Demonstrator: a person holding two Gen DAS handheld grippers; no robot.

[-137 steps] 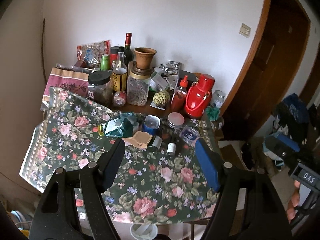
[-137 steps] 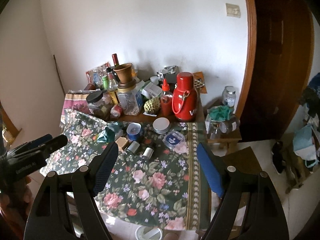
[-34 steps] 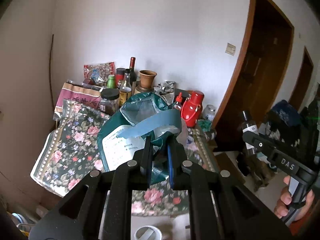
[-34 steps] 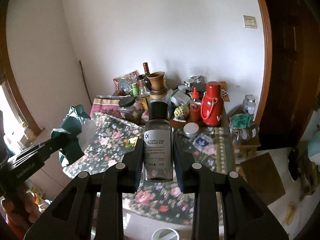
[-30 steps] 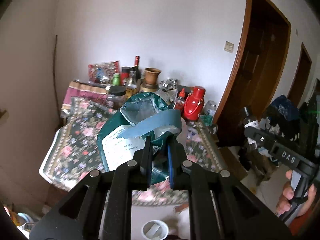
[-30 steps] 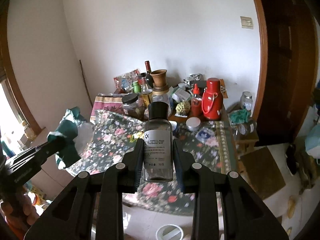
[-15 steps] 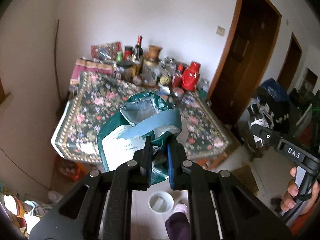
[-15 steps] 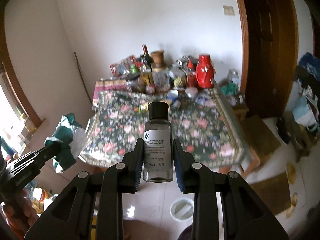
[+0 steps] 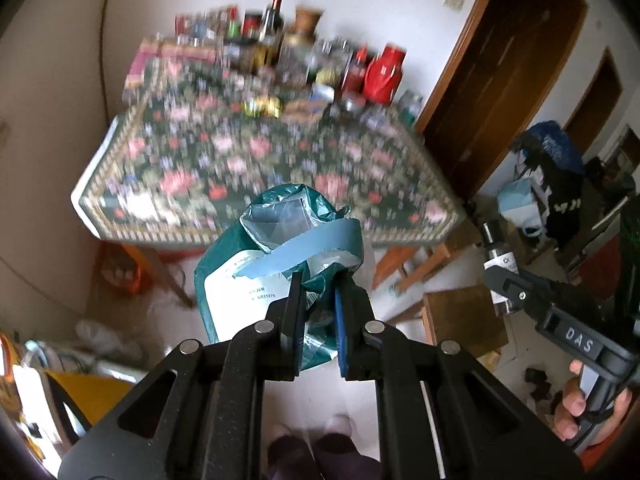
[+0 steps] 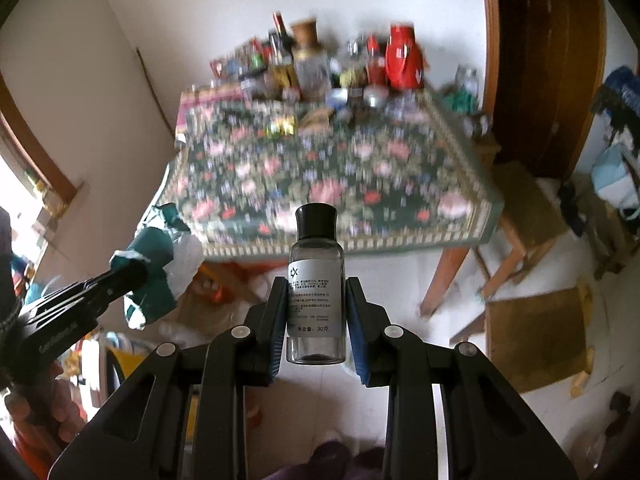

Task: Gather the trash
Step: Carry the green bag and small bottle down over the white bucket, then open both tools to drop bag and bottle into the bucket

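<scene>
The left claw pinches a crumpled teal plastic bag that bulges up and left of its fingers. The right claw is clamped on a small clear bottle with a black cap, upright between its pads. Beyond both claws, blurred, stands the floral-clothed desk, cluttered along its far edge.

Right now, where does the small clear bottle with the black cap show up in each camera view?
Left wrist view: the bottle is at the right edge, clamped in the right hand-held gripper.
Right wrist view: it stands upright at centre, between the fingers.
Shared landmark: the red flask at the table's far end.
</scene>
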